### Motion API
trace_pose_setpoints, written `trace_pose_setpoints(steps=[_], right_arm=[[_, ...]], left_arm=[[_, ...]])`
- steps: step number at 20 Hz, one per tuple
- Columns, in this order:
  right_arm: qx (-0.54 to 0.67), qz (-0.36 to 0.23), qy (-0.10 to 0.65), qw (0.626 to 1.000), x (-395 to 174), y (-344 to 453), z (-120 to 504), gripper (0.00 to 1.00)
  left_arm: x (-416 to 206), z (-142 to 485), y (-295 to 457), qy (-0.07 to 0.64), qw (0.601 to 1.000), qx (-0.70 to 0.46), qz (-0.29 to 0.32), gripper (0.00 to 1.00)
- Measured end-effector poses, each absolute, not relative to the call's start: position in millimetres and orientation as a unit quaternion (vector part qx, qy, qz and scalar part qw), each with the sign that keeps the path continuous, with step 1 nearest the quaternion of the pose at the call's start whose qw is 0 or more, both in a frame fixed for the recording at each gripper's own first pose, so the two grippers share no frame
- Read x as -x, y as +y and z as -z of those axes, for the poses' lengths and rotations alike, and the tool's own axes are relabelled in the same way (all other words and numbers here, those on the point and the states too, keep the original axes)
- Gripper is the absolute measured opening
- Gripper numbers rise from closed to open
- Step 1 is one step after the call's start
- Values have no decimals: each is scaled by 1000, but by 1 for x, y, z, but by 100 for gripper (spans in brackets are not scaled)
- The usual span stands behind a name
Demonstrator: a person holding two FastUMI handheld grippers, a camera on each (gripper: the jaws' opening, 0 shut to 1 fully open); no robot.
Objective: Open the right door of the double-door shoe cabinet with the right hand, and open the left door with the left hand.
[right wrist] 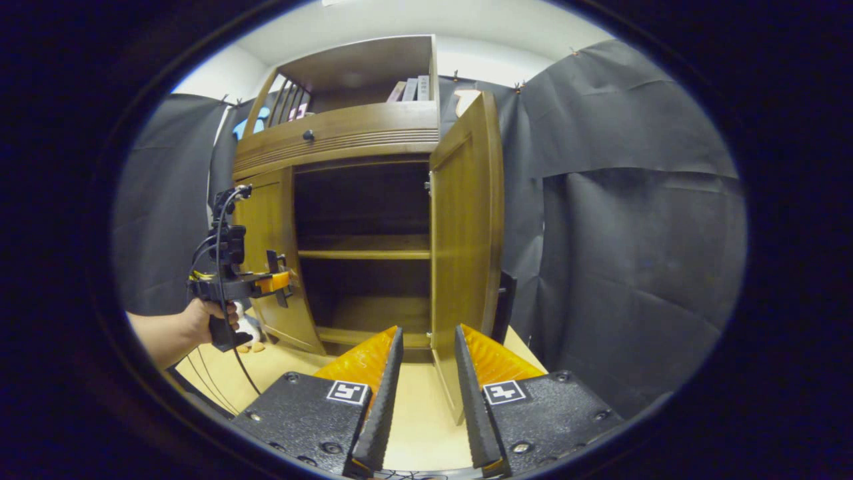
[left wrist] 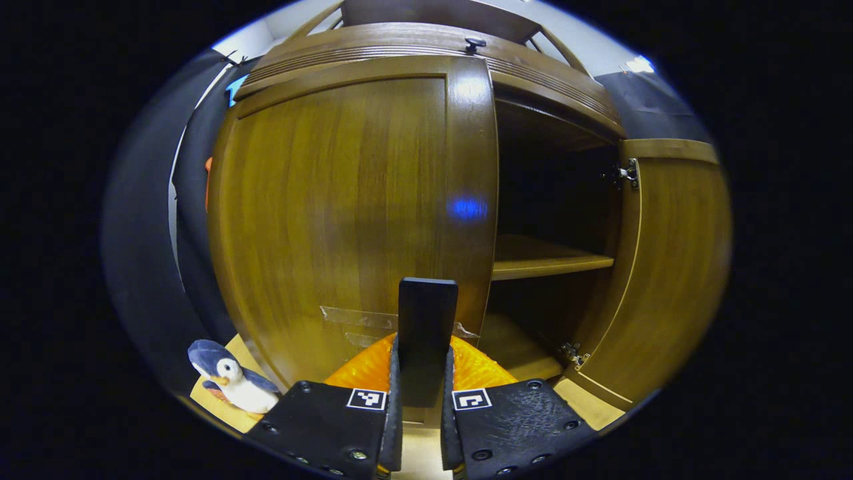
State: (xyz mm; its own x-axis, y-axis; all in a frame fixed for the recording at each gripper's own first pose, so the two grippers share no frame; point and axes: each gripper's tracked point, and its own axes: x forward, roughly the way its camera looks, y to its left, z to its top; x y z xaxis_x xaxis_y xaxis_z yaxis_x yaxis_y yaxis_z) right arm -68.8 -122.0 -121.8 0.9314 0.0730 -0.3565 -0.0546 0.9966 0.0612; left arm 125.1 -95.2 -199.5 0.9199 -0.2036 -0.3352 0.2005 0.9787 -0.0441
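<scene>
The wooden shoe cabinet's left door (left wrist: 333,213) faces me in the left gripper view, about closed. Its dark flat handle (left wrist: 427,313) stands upright between the fingers of my left gripper (left wrist: 424,347), which is shut on it. The right door (left wrist: 673,267) hangs wide open, baring a shelf (left wrist: 546,260) inside. In the right gripper view the right door (right wrist: 466,233) is swung out edge-on toward me, its dark handle (right wrist: 506,300) on the far side. My right gripper (right wrist: 426,347) is open just in front of that door's edge, gripping nothing. A hand (right wrist: 193,320) holds the left gripper (right wrist: 276,280) at the left door (right wrist: 266,247).
A penguin toy (left wrist: 233,383) sits on the pale wooden floor (right wrist: 420,413) beside the cabinet's left corner. A drawer with a knob (left wrist: 474,43) runs above the doors, and books (right wrist: 410,90) stand on the top shelf. Black cloth wall (right wrist: 633,233) hangs close behind the open door.
</scene>
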Motion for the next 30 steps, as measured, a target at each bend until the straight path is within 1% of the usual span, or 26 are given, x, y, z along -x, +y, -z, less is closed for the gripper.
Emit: trace_pose_setpoints(steps=[5,6,8,11,12,14,15,16,17,18,19,20,21,22,23,26,27,30], right_arm=[[-18,-66,182,981,55,-102,125,49],[-17,-71,183,980,53,-98,126,51],[-15,-80,185,979,50,-90,130,49],[-11,-97,186,978,49,-77,132,49],[-10,-101,186,977,49,-75,133,51],[-12,-109,186,976,47,-70,133,49],[-13,-113,187,976,45,-67,133,51],[-15,-119,188,975,44,-63,134,49],[-16,-125,189,974,43,-59,134,51],[-18,-135,187,973,42,-53,134,49],[-19,-144,184,972,42,-46,132,51],[-18,-152,182,971,40,-42,132,52],[-15,-159,180,971,39,-37,132,51],[-13,-164,179,970,39,-32,132,49],[-11,-168,178,969,38,-29,132,51],[-11,-179,178,968,37,-20,133,50],[-12,-182,178,967,36,-17,133,52],[-15,-189,177,966,34,-9,132,52]], left_arm=[[-99,195,-79,172,981,6,93,22],[-94,193,-76,172,981,7,88,22],[-84,190,-69,171,982,7,78,22],[-69,186,-56,175,982,9,66,22],[-64,185,-52,174,983,10,62,22],[-53,183,-42,175,983,14,51,22],[-49,183,-37,175,983,15,45,22],[-45,183,-31,175,984,13,38,22],[-40,183,-25,174,984,12,30,21],[-35,182,-21,174,984,10,22,21],[-31,180,-14,173,985,9,15,21],[-26,180,-8,174,985,10,7,29],[-21,179,-1,175,985,10,-1,21],[-18,179,6,176,984,10,-9,21],[-13,178,13,176,984,8,-18,21],[-2,173,37,173,984,-10,-47,21],[-1,169,41,169,984,-13,-52,21],[2,164,53,164,984,-13,-61,20]])
